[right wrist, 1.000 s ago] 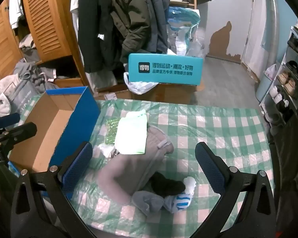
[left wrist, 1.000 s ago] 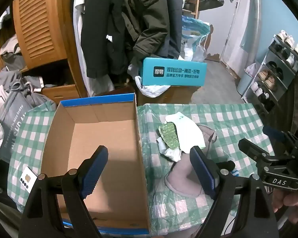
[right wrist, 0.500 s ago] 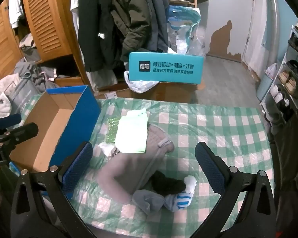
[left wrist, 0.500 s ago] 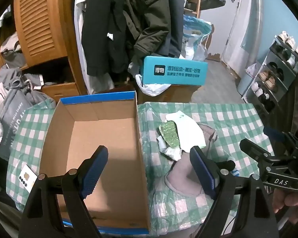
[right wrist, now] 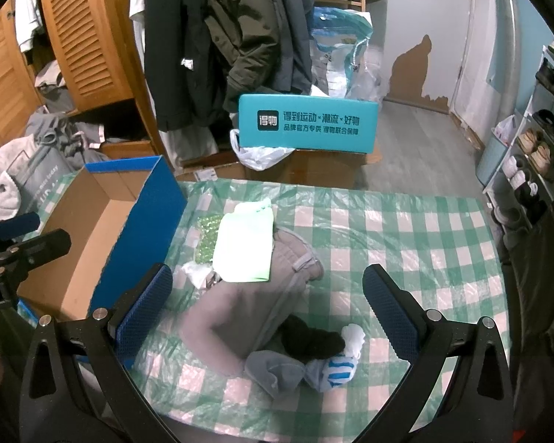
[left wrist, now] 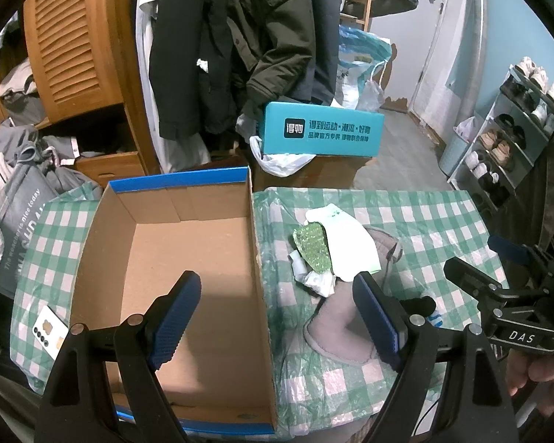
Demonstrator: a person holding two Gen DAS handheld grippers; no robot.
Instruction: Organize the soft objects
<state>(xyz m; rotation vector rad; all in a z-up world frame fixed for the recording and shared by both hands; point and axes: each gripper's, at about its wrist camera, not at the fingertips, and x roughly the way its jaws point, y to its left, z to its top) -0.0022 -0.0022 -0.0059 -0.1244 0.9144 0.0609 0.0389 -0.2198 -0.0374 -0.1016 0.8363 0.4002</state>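
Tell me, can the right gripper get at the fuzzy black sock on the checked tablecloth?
Probably yes. The right gripper hangs open right above the fuzzy black sock, and nothing lies on top of it. A grey sock and a blue-striped white sock touch it.

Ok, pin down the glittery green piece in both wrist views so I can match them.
Left wrist: the glittery green piece lies right of centre, just right of the cardboard box, against the white cloth's left edge.
Right wrist: it sits left of centre, mostly tucked under the white cloth, beside the box's blue wall.
Shared landmark: the teal box behind the table.
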